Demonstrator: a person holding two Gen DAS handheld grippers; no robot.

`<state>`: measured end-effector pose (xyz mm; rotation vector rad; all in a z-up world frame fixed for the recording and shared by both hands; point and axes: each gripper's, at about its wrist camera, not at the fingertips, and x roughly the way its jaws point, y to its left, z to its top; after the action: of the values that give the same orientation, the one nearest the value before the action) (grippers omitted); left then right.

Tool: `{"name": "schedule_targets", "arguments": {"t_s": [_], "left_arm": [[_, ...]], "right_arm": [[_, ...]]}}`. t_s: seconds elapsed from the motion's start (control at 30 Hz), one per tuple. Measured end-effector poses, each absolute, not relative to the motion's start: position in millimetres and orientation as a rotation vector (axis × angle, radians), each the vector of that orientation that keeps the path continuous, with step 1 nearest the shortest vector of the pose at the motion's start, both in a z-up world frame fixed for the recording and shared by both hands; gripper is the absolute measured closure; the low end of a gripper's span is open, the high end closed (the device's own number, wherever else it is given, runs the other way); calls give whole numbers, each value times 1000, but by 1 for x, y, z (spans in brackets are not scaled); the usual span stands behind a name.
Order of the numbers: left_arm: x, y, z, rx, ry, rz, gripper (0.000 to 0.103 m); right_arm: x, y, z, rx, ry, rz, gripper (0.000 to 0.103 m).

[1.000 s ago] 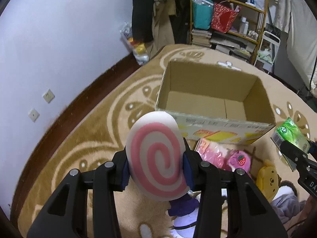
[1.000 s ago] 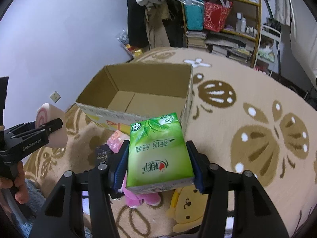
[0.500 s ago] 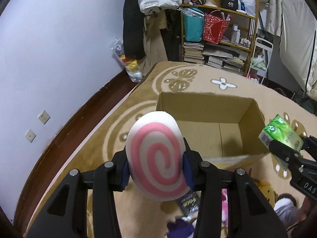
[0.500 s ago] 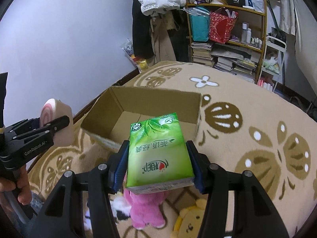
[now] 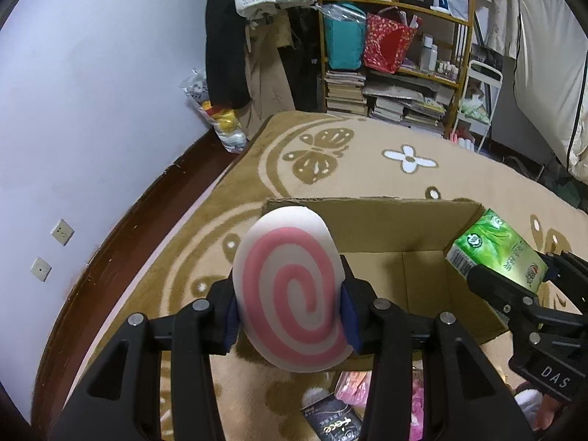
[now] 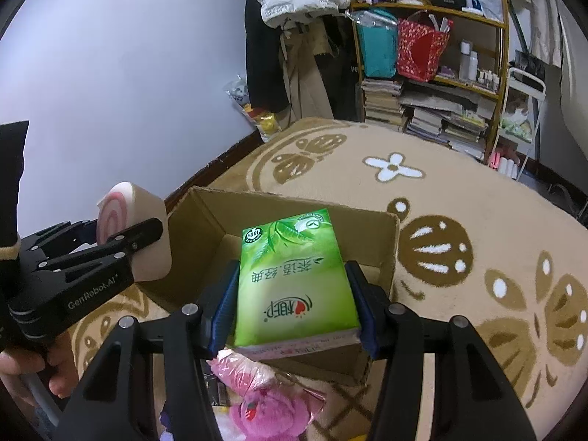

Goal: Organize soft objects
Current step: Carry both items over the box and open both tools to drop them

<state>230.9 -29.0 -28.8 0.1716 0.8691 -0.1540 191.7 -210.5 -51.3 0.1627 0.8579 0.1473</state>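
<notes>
Both claws grip loads above the box [image 6: 389, 242] so each can drop in: left claw [image 5: 288, 307] clamps the swirl cushion [image 5: 290, 290] at its near-left edge, right claw [image 6: 296, 294] pinches the tissue pack [image 6: 294, 279] over its middle.

A: How much of the cardboard box [image 5: 400, 235] shows from the left wrist?

B: Its near wall is hidden behind the pink swirl cushion [image 5: 290, 290] and the left gripper [image 5: 290, 316]. In the right wrist view the green tissue pack [image 6: 294, 275] covers much of the box floor [image 6: 205, 242].

A: And the toys in front of the box?

B: Mostly cut off. The pink plush [image 6: 268, 411] runs under the right gripper [image 6: 294, 316] and off the bottom edge. The dark packet [image 5: 330, 420] is partly covered by a finger and its lettering is hard to read.

A: The shelf [image 6: 433, 55]?

B: Bottle labels there are too small to read.
</notes>
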Motion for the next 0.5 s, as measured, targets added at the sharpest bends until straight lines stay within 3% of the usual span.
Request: {"name": "schedule_targets", "arguments": {"t_s": [0.27, 0.5], "left_arm": [[245, -37, -57, 184, 923, -160, 58], [248, -33, -65, 181, 941, -156, 48]], "right_arm": [[201, -212, -76, 170, 902, 148, 44], [201, -212, -80, 166, 914, 150, 43]]}}
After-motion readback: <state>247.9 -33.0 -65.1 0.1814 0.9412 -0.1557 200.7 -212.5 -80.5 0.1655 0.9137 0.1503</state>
